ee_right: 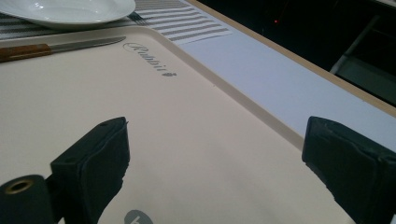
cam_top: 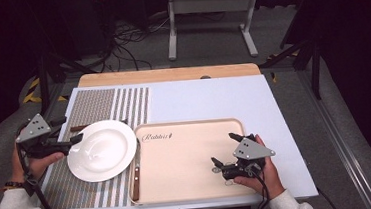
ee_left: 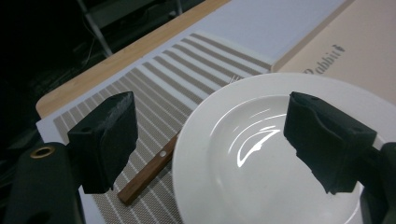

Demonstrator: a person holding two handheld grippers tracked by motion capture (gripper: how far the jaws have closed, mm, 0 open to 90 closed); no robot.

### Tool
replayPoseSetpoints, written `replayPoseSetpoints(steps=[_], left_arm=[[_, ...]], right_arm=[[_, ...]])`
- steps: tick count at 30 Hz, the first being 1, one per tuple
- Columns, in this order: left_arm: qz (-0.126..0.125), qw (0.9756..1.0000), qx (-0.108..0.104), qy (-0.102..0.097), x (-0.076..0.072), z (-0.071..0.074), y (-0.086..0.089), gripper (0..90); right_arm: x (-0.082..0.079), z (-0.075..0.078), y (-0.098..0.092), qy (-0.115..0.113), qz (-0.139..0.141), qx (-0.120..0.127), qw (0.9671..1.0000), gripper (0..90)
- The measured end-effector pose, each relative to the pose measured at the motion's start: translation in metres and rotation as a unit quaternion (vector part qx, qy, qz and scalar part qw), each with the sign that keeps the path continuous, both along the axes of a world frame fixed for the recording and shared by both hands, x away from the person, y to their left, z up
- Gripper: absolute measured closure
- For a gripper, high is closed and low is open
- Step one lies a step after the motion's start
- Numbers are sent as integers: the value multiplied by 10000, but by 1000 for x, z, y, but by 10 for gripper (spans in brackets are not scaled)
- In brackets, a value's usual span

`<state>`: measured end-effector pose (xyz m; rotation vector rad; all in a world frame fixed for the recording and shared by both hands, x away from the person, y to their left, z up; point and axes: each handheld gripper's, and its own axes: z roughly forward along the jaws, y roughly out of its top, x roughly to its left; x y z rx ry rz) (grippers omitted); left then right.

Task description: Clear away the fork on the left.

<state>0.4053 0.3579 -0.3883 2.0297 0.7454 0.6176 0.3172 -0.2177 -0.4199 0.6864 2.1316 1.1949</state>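
A white plate lies on a striped placemat at the table's left. My left gripper hovers at the plate's left rim, open, with its pads apart from the rim. A wooden-handled fork lies partly hidden under the plate's far-left side. A beige tray sits to the right of the plate. My right gripper stands open over the tray's right part, holding nothing.
A wooden-handled knife lies along the tray's left edge, blade pointing away. White table surface runs behind the tray to a wooden far edge. Beyond it, cables and a stand's legs are on the floor.
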Motion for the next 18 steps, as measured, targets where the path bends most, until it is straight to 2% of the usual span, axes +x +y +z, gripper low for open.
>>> replayPoseSetpoints(steps=[1, 3, 4, 5, 7, 10, 12, 14, 16, 18], left_arm=[[51, 9997, 246, 72, 9, 1, 4, 211], [7, 9994, 262, 242, 20, 1, 10, 226], [-1, 9986, 393, 361, 29, 0, 13, 238], [-1, 9986, 393, 361, 29, 0, 13, 243], [82, 9962, 660, 570, 41, -4, 16, 241], [131, 9891, 1106, 959, 61, -16, 22, 242], [102, 9879, 1066, 1125, 70, -22, 26, 242], [87, 9846, 1205, 1260, 78, -27, 26, 241], [92, 9787, 1459, 1443, 88, -33, 24, 243], [84, 9759, 1554, 1531, 95, -38, 23, 242]], right_arm=[[0, 0, 0, 14, 6, 6, 10000, 85], [1, 0, 0, 48, -15, 21, 10000, 85], [2, 0, -1, 75, -21, 32, 10000, 84], [2, 0, -1, 75, -21, 32, 10000, 84], [3, 0, -2, 113, -38, 59, 9999, 84], [3, -1, -4, 168, -66, 55, 9998, 85], [4, -1, -6, 228, -93, 75, 9997, 85], [4, -1, -6, 244, -125, 42, 9996, 84], [3, -2, -8, 279, -149, 42, 9995, 85], [1, -2, -9, 298, -188, 20, 9994, 85]])
